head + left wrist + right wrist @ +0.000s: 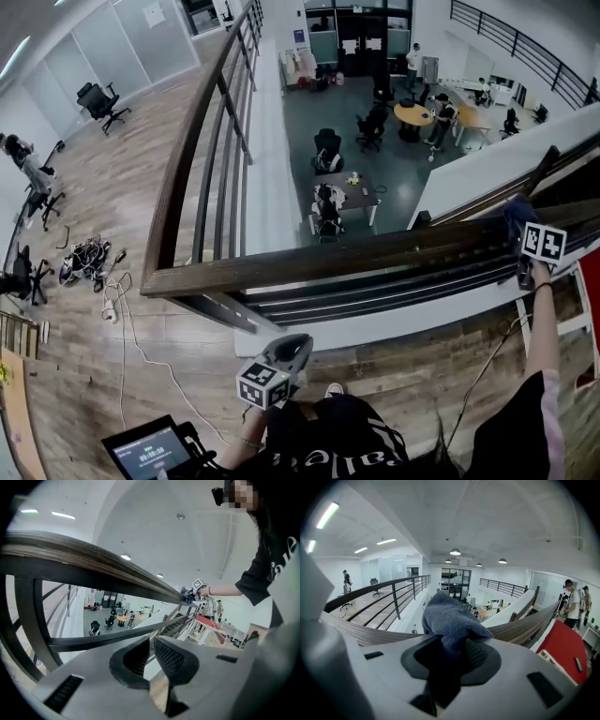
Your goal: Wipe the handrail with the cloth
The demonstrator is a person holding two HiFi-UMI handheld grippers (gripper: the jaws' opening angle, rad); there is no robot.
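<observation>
Gripping cloth (449,618) in right hand-held gripper (457,648) at handrail (375,258) | holding left hand-held gripper (151,654) slightly parted, empty | could lose cloth over edge if dragged hard

Cloth (449,616): lower end hidden between the jaws of the right gripper (455,654). Handrail (356,255): far right end cut off by the head view's edge. Tablet (150,452): cropped at bottom edge; screen text too small to read.
</observation>
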